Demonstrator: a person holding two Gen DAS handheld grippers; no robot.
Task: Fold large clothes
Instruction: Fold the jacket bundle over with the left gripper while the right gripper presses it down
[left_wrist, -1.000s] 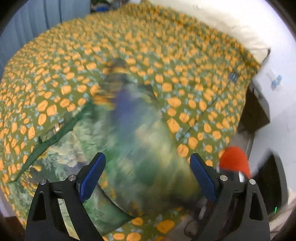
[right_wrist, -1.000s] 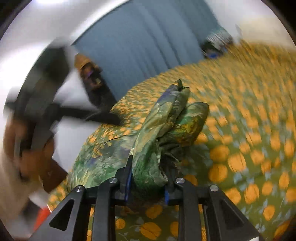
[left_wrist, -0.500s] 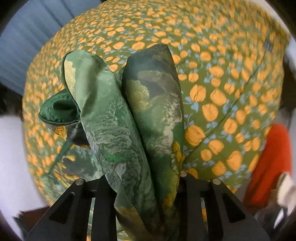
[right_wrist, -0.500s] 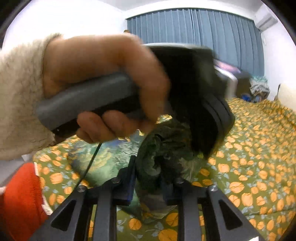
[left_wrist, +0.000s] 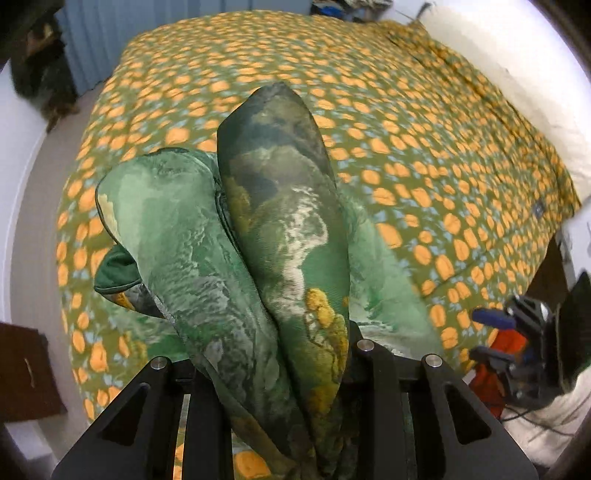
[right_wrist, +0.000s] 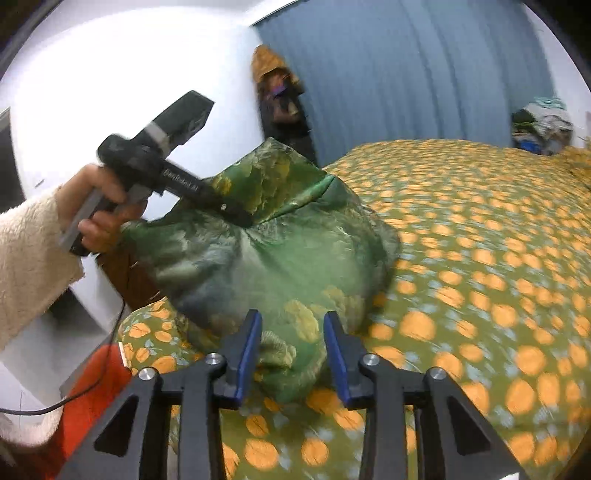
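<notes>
The garment is a shiny green cloth with a landscape print (left_wrist: 280, 236). My left gripper (left_wrist: 273, 373) is shut on a bunched fold of it and holds it up above the bed; its fingers are hidden under the cloth. In the right wrist view the left gripper (right_wrist: 236, 216) pinches the top of the hanging cloth (right_wrist: 280, 258). My right gripper (right_wrist: 291, 354) is open, its blue pads (right_wrist: 247, 350) on either side of the cloth's lower bunch, not clamping it. It also shows blurred at the right of the left wrist view (left_wrist: 491, 336).
The bed (left_wrist: 424, 155) has a green cover with orange spots. Blue curtains (right_wrist: 406, 74) hang behind. Clothes hang at the wall corner (right_wrist: 277, 103). A pile of things (right_wrist: 543, 125) lies at the bed's far end. Something red (right_wrist: 88, 398) lies by the near bed edge.
My right gripper has opened and let go of the cloth. The left gripper, shut on the cloth since half a second ago, has lifted it up and away to the left.
</notes>
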